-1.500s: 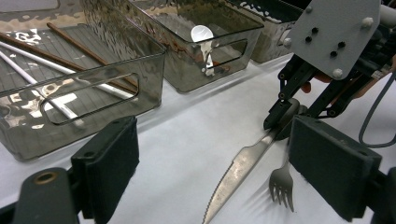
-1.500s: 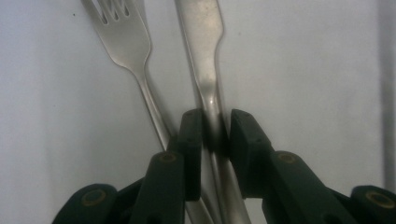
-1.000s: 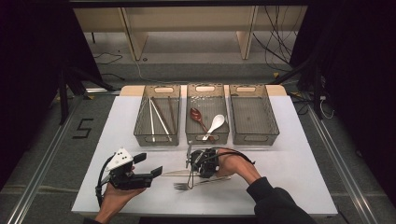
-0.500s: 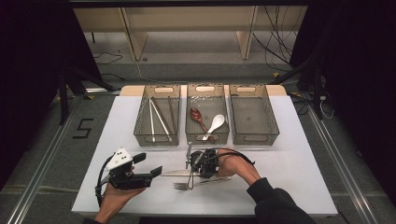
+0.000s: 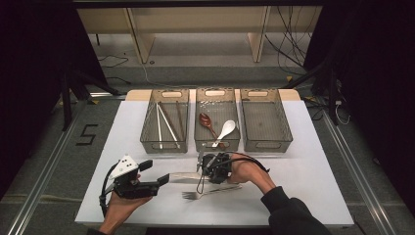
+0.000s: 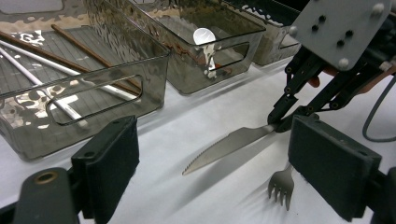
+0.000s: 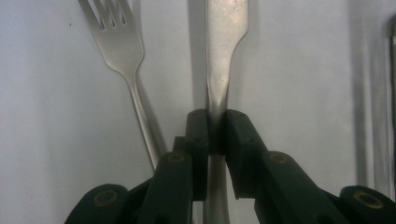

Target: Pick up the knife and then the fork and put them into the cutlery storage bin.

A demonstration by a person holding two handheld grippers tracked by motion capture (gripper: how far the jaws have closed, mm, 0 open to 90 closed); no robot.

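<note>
**Table knife held off the sheet near the front edge**

Knife (image 6: 233, 143): steel, serrated blade, pointing toward the tabletop's left edge. It is hanging just above the white tabletop (image 5: 313, 166) and casting a shadow beneath itself.

Right gripper (image 7: 215, 133): its jaws are pinching tight on the knife's neck, where blade meets handle, with no gap left.

Fork (image 5: 208, 191): it is lying flat just beside the knife, on the side nearer the front edge, tines toward the left edge.

Left gripper (image 5: 165, 178): it is sitting near the front-left corner, jaws spread wide and gripping nothing, aimed at the knife's tip.

Three clear bins are standing along the far edge. Left bin (image 5: 147, 139): chopsticks (image 5: 164, 122). Middle bin (image 5: 217, 145): a white spoon (image 5: 224, 131) and a brown spoon (image 5: 205, 121). Right bin (image 5: 286, 129).
</note>
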